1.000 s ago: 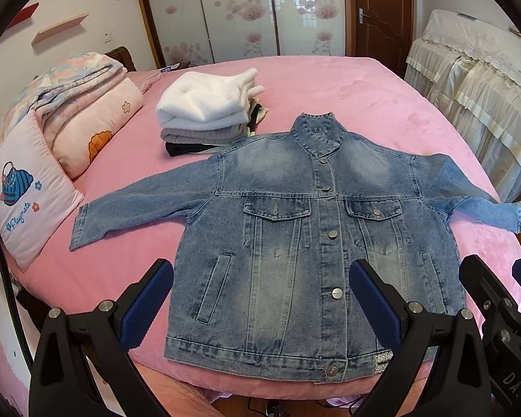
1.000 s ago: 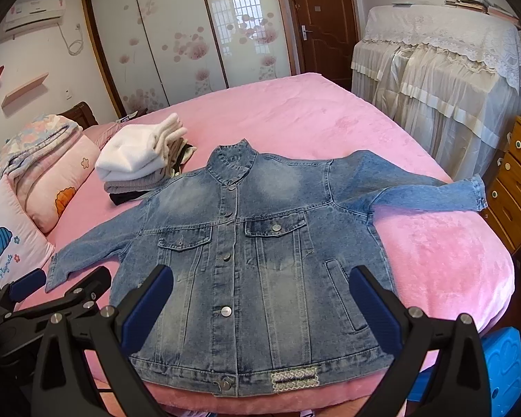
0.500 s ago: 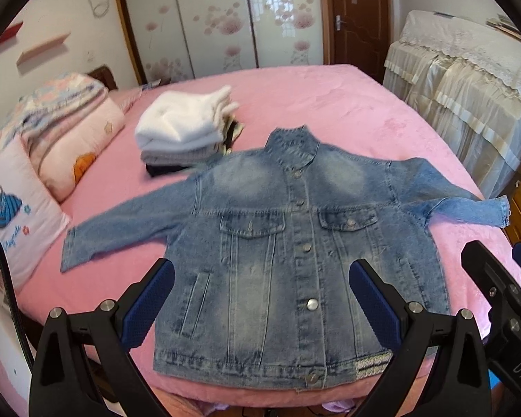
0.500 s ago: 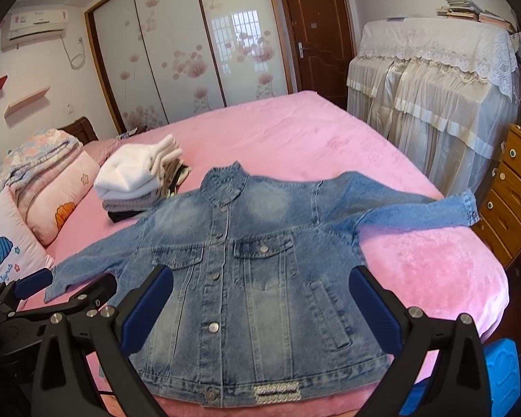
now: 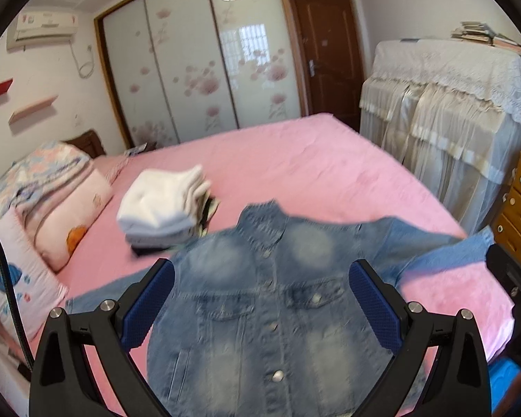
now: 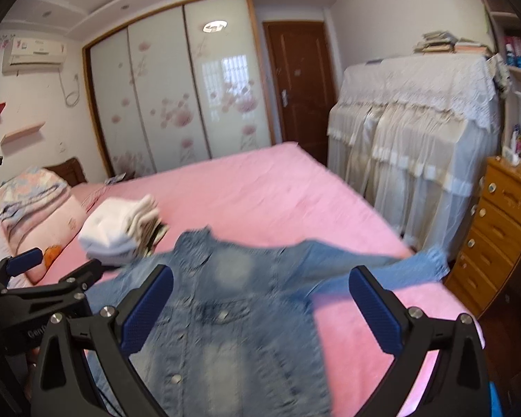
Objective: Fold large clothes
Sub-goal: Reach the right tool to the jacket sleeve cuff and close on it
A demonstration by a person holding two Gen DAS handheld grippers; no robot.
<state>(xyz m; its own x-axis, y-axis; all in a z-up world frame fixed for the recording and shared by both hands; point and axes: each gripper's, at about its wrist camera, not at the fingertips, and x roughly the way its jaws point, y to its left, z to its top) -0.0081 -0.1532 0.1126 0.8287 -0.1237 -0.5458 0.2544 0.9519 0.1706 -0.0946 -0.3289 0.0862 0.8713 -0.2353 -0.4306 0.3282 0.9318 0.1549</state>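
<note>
The denim jacket lies face up and spread flat on the pink bed, collar toward 12 o'clock, buttoned front up, both sleeves out to the sides. Compared with half a second ago it sits lower and blurrier in both wrist views, and more wall and wardrobe show above — the two grippers have tilted upward and are moving (no fold is started, judging by the flat cloth). The left gripper has its fingers wide apart with nothing between them; the right gripper likewise stands spread and empty.

Counted: one jacket, two sleeves, two chest pockets, two grippers. At 10 o'clock of the collar sits one stack of folded clothes, white on top. Further toward 9 o'clock lie two pillows — and one folded quilt on them.
</note>
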